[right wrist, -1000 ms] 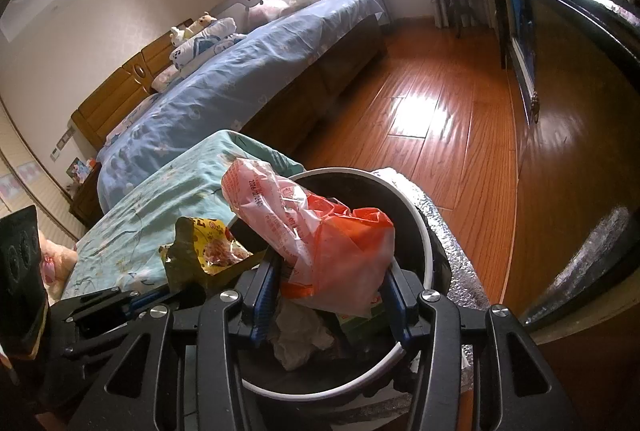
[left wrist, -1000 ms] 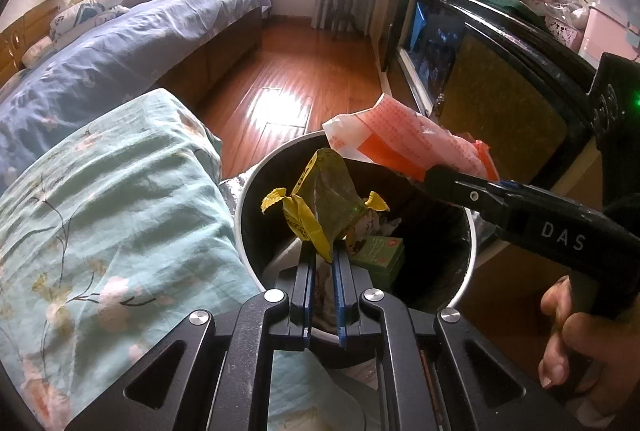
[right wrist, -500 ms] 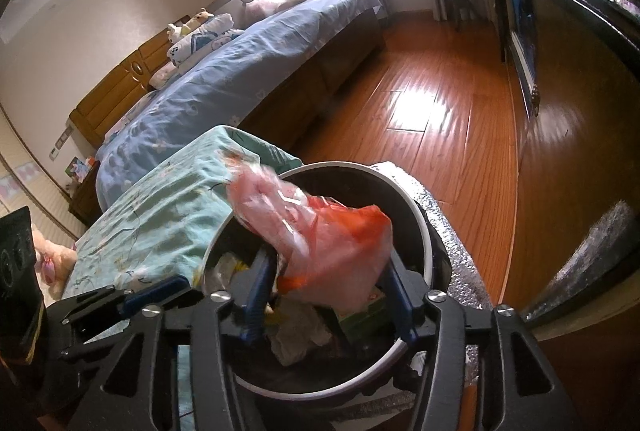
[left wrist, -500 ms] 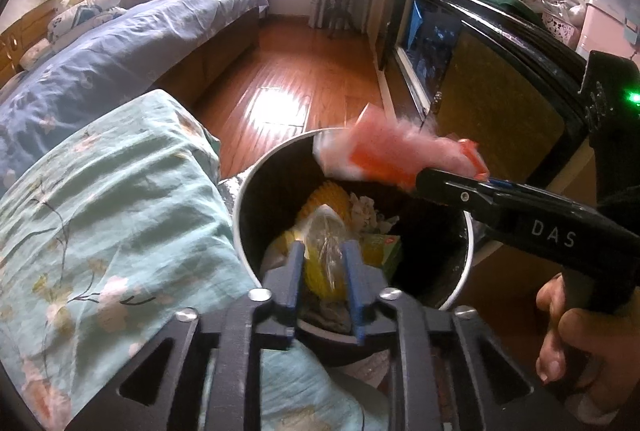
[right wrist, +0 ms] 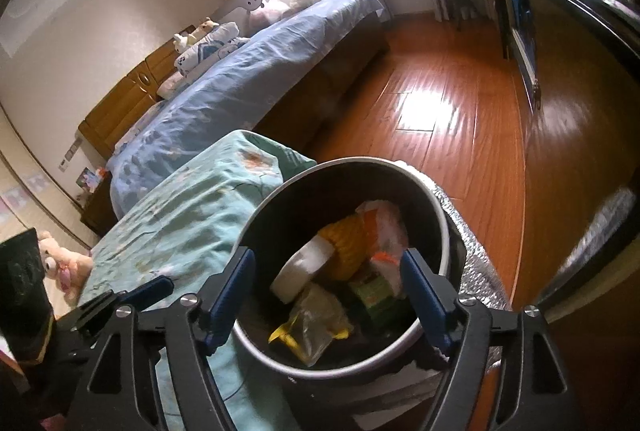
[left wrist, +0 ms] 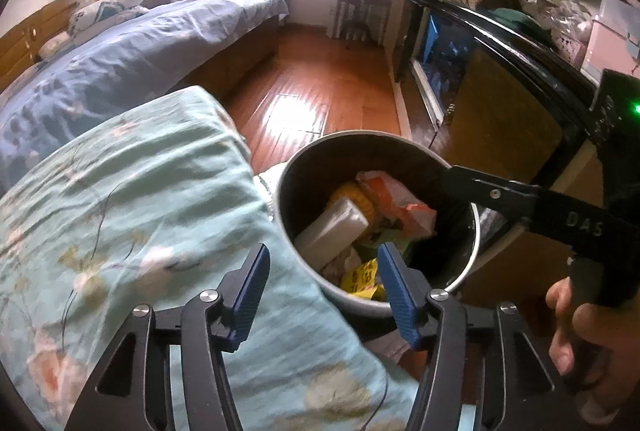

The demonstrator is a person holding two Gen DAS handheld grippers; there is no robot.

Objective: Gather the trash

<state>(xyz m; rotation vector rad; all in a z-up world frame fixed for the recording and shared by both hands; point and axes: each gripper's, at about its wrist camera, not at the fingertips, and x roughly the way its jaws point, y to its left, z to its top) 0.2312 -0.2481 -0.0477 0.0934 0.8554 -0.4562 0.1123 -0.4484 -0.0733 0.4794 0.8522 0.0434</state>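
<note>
A round dark trash bin point(left wrist: 296, 167) point(right wrist: 436, 207) stands on the floor beside the bed. Inside lie the orange-and-white plastic bag point(left wrist: 396, 195) point(right wrist: 384, 227), the yellow-and-clear wrapper point(left wrist: 362, 277) point(right wrist: 316, 327), a white block point(left wrist: 332, 231), a yellow piece point(right wrist: 348, 247) and a green box point(right wrist: 374, 295). My left gripper point(left wrist: 322, 285) is open and empty at the bin's near rim. My right gripper point(right wrist: 326, 291) is open and empty above the bin; one of its fingers point(left wrist: 520, 197) reaches over the rim in the left wrist view.
A teal floral quilt point(left wrist: 120, 215) point(right wrist: 188, 219) lies left of the bin on the bed. A blue bed point(left wrist: 132, 51) is beyond. A dark glass cabinet point(left wrist: 492, 91) runs along the right. Wooden floor point(right wrist: 448, 103) stretches ahead. Silver foil mat point(right wrist: 476, 259) is under the bin.
Both grippers opened. The yellow wrapper dropped from the left gripper into the bin, then the orange-and-white bag fell from the right gripper into the bin.
</note>
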